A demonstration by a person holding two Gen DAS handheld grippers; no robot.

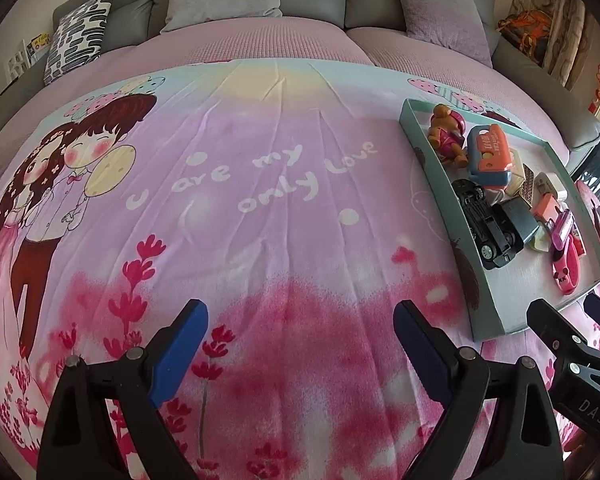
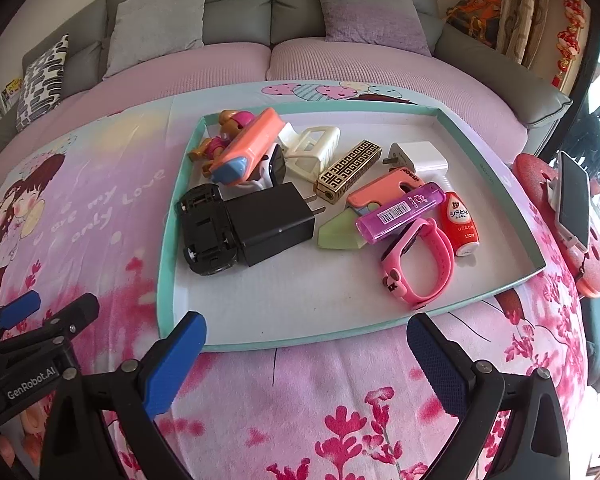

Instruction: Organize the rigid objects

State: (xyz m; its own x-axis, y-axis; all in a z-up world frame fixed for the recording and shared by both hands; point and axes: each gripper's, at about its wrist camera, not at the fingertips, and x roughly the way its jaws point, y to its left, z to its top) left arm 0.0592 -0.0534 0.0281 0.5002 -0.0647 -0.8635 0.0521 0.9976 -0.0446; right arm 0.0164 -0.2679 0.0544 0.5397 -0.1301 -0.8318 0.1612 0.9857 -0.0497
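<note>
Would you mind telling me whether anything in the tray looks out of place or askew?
The black toy car lies upside down in the tray, its underside and axles facing up, against the black charger. The other items sit in a loose jumble, some overlapping. Nothing looks spilled or broken.

A: Item one was a shallow teal-rimmed cardboard tray (image 2: 500, 184) with a white floor, flat on the printed sheet.

B: Contents?

A: A black toy car (image 2: 206, 232), overturned, touching a black plug-in charger (image 2: 272, 222). Behind them, a brown-and-pink toy figure (image 2: 220, 140) under a coral-and-blue plastic case (image 2: 246, 148).

B: And the right half?

A: A gold patterned lighter (image 2: 348, 170), a white charger (image 2: 418, 158), a purple lighter (image 2: 400, 212), a pink wristband (image 2: 418, 264) and a small red bottle (image 2: 462, 226), crowded together.
</note>
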